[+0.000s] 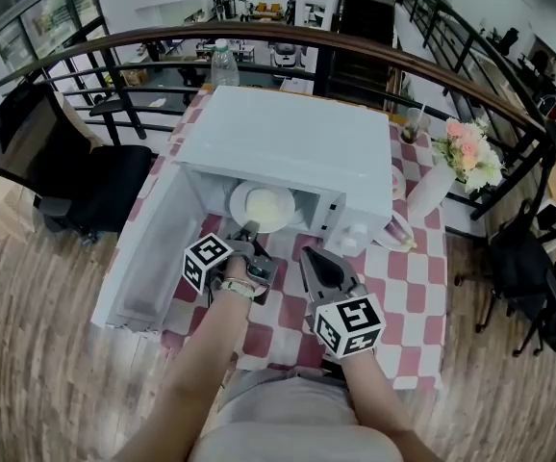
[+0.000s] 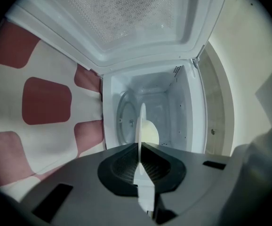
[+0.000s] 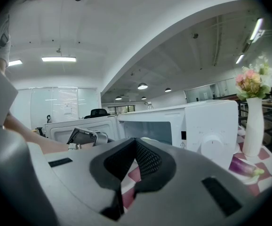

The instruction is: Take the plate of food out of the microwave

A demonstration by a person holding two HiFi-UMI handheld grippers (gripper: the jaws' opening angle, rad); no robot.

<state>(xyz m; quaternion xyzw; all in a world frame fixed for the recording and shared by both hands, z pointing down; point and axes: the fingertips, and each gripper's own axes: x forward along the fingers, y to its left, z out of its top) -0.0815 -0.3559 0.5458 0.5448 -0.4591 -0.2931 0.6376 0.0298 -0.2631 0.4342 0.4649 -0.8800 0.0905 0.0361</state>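
Note:
A white microwave (image 1: 297, 147) stands on the red-and-white checked table, its door (image 1: 148, 263) swung open to the left. A white plate (image 1: 262, 205) with pale yellow food (image 2: 151, 132) sits in the microwave's mouth. My left gripper (image 1: 250, 231) is shut on the plate's near rim. In the left gripper view the plate (image 2: 140, 126) shows edge-on between the pads, with the glass turntable (image 2: 124, 121) behind it. My right gripper (image 1: 309, 254) hovers over the table just right of the left one. It is shut and holds nothing, and it faces the microwave's front (image 3: 173, 126).
A white vase of flowers (image 1: 461, 162) stands right of the microwave, with a purple eggplant (image 3: 243, 166) by its foot. A water bottle (image 1: 223, 63) is behind the microwave. A black office chair (image 1: 62, 162) is at the left, and a curved railing (image 1: 355, 41) runs behind the table.

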